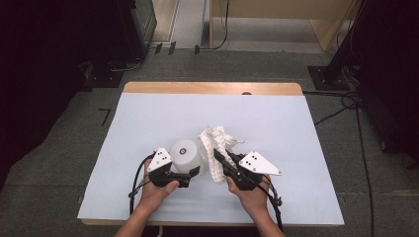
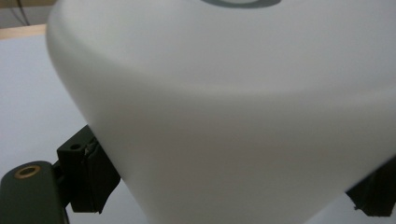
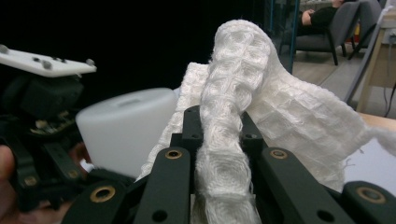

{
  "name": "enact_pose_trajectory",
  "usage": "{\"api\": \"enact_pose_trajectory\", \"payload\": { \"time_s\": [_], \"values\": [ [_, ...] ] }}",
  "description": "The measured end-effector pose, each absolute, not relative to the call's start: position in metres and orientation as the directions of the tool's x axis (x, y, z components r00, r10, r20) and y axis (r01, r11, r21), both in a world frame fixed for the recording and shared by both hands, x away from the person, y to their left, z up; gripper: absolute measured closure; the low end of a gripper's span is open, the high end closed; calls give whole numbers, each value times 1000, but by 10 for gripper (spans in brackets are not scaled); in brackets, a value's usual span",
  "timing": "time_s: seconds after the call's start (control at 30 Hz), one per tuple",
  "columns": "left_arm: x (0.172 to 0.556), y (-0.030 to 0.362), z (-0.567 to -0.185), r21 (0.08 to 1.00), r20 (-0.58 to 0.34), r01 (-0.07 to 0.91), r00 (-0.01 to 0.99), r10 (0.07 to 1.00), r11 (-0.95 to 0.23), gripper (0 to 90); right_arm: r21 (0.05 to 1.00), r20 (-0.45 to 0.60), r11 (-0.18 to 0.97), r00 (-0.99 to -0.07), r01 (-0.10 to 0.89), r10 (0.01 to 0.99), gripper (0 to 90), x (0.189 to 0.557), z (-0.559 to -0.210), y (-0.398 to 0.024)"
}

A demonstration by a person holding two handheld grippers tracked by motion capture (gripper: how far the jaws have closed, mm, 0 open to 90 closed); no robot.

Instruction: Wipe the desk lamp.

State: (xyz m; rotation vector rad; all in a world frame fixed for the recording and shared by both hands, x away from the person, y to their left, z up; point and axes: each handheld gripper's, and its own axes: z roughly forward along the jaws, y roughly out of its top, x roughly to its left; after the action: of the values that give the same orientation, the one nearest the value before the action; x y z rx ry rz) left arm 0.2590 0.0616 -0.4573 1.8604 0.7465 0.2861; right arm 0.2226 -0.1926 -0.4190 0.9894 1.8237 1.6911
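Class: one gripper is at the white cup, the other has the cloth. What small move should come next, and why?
Probably bring the cloth against the cup to wipe it. The right gripper is shut on the cloth, the left gripper grips the cup on the table, and the cloth hangs right beside it.

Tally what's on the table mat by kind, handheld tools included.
White cylindrical container: 1
White waffle-weave cloth: 1
Handheld tools: 2, left tool and right tool
Total: 4
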Motion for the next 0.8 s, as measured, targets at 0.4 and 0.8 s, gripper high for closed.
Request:
{"api": "enact_pose_trajectory", "payload": {
  "time_s": [0.4,0.8],
  "values": [
    [255,67,-439,925,-172,325,818,549,-196,87,969,137,34,-642,245,754,796,223,-439,-175],
    [259,74,-441,925,-181,331,818,547,-188,88,959,144,55,-645,279,751,796,225,-448,-170]
  ]
}}
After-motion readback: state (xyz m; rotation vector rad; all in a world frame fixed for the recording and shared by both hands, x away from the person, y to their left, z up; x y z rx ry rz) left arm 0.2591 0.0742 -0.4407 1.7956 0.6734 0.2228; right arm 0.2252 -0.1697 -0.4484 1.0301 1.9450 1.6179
